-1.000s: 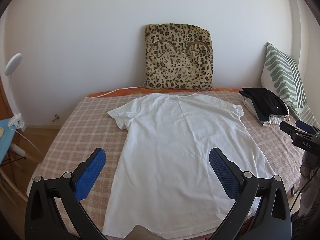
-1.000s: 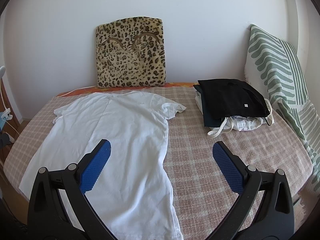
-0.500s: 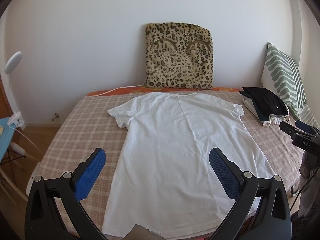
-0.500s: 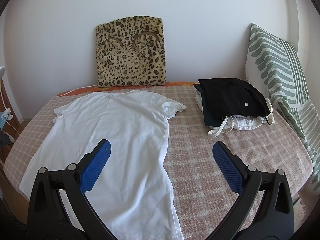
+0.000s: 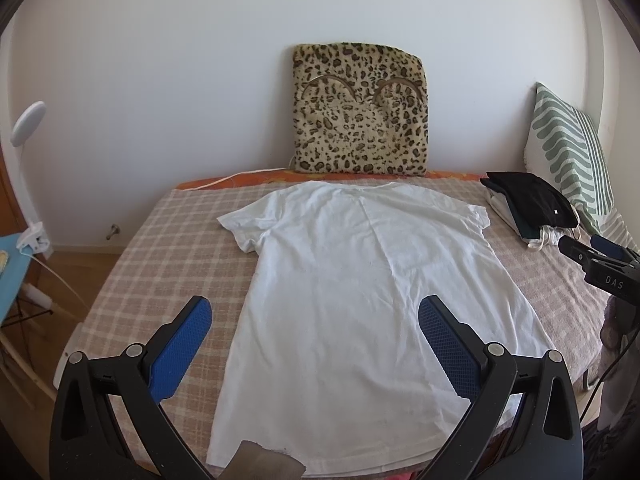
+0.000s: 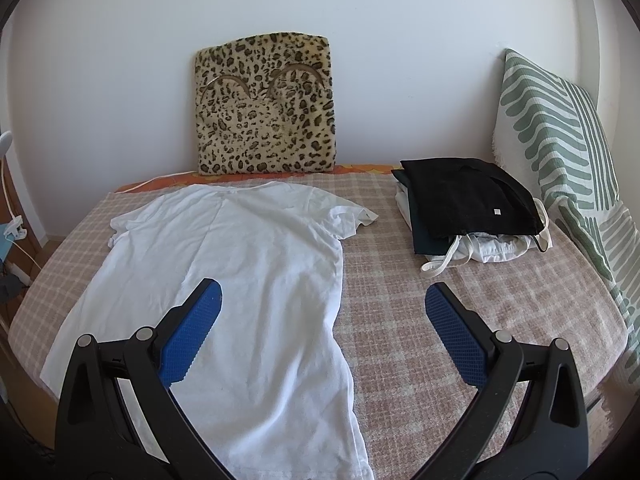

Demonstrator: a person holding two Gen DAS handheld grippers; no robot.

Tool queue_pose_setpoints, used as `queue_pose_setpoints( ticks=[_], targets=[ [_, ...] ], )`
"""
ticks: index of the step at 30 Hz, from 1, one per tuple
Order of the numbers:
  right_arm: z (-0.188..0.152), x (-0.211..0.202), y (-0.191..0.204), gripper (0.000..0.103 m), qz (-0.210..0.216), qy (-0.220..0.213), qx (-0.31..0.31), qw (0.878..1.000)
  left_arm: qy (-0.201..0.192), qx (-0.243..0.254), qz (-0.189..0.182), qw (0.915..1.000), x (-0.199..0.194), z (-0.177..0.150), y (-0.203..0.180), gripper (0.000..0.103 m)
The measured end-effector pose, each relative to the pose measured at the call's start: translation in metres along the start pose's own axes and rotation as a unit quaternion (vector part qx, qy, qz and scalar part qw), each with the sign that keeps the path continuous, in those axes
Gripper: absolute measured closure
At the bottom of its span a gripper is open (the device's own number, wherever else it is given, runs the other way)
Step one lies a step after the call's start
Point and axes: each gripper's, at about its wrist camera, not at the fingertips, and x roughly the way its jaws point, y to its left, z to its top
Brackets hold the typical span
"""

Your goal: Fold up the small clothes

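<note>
A plain white short-sleeved cotton T-shirt (image 5: 360, 292) lies spread flat in the middle of a bed covered by a pink-and-cream checked blanket (image 5: 168, 264), its neckline towards the wall and its hem at the near edge, sleeves out to either side; laid open like this, every edge and corner is on offer for a first fold, so the folding looks not yet begun. The left gripper (image 5: 315, 334) hovers above the lower half of the shirt with its blue-padded fingers (image 5: 182, 350) spread wide and nothing between them, placed, I judge, to drop onto the hem or the left side seam. The right gripper (image 6: 323, 320) is likewise released and empty, poised over the shirt's right edge where cloth meets blanket, a sensible spot from which to pinch that side. To the right, well apart from the shirt, a stack of folded garments topped by a black piece (image 6: 468, 204) sits beside a green-and-white striped pillow (image 6: 560, 152), probably the pile where finished items go, kept clear of the working area. A leopard-print plush cushion (image 5: 360, 108) leans upright against the white wall behind the neckline, out of the way.
</note>
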Motion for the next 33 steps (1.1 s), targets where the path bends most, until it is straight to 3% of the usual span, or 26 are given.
queue_pose_setpoints(
  ticks=[7, 13, 20, 22, 24, 29, 33],
  targets=[
    [0.004, 0.000, 0.014, 0.000, 0.015, -0.006, -0.003, 1.000, 0.028, -0.034, -0.013, 0.9990, 0.005, -0.007, 0.020, 0.000],
    [0.010, 0.002, 0.039, 0.000, 0.025, -0.014, -0.028, 0.999, 0.047, -0.055, -0.002, 0.9974, 0.010, -0.018, 0.039, 0.000],
    [0.014, 0.008, 0.058, 0.000, 0.042, -0.010, -0.033, 0.999, 0.038, -0.093, -0.052, 0.9936, 0.009, -0.029, 0.068, 0.002],
    [0.014, 0.009, 0.061, 0.000, 0.044, -0.011, -0.035, 0.998, 0.051, -0.110, -0.066, 0.9904, 0.013, -0.031, 0.077, 0.006],
    [0.016, 0.009, 0.067, 0.000, 0.049, -0.011, -0.037, 0.998, 0.066, -0.122, -0.078, 0.9872, 0.019, -0.033, 0.085, 0.023],
    [0.019, 0.008, 0.081, 0.000, 0.071, -0.017, -0.045, 0.996, 0.098, -0.116, -0.078, 0.9854, 0.025, -0.038, 0.100, 0.038],
    [0.023, 0.010, 0.093, 0.000, 0.091, -0.017, -0.054, 0.994, 0.126, -0.148, -0.097, 0.9762, 0.026, -0.047, 0.119, 0.060]
  ],
)
